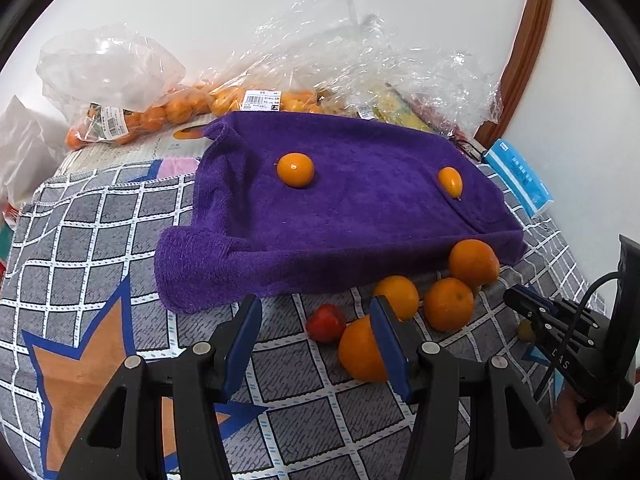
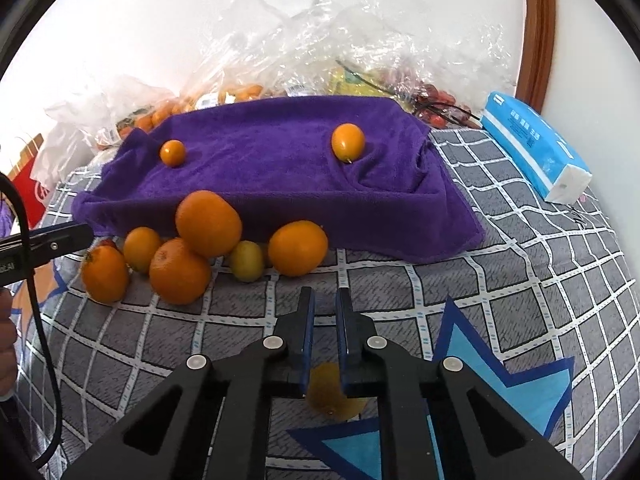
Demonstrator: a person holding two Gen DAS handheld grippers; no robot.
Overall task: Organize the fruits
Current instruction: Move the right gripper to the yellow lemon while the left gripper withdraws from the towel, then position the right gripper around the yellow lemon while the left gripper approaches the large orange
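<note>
A purple towel (image 1: 344, 216) (image 2: 288, 176) lies over a raised box with two kumquats on it, one at the left (image 1: 295, 169) (image 2: 173, 153) and one at the right (image 1: 450, 181) (image 2: 348, 142). Several oranges (image 1: 448, 304) (image 2: 208, 222) lie in front of the towel, with a red fruit (image 1: 326, 323) and a yellow-green fruit (image 2: 246, 261). My left gripper (image 1: 316, 332) is open, just short of an orange (image 1: 360, 354). My right gripper (image 2: 325, 306) is nearly closed, and a yellowish kumquat (image 2: 328, 392) sits low between its jaws.
Plastic bags of oranges (image 1: 132, 116) and crumpled clear wrap (image 1: 384, 68) lie behind the towel by the wall. A blue tissue pack (image 1: 518, 178) (image 2: 536, 148) lies at the right. A grey checked cloth (image 2: 520, 264) covers the surface. A red box (image 2: 28, 184) stands at the left.
</note>
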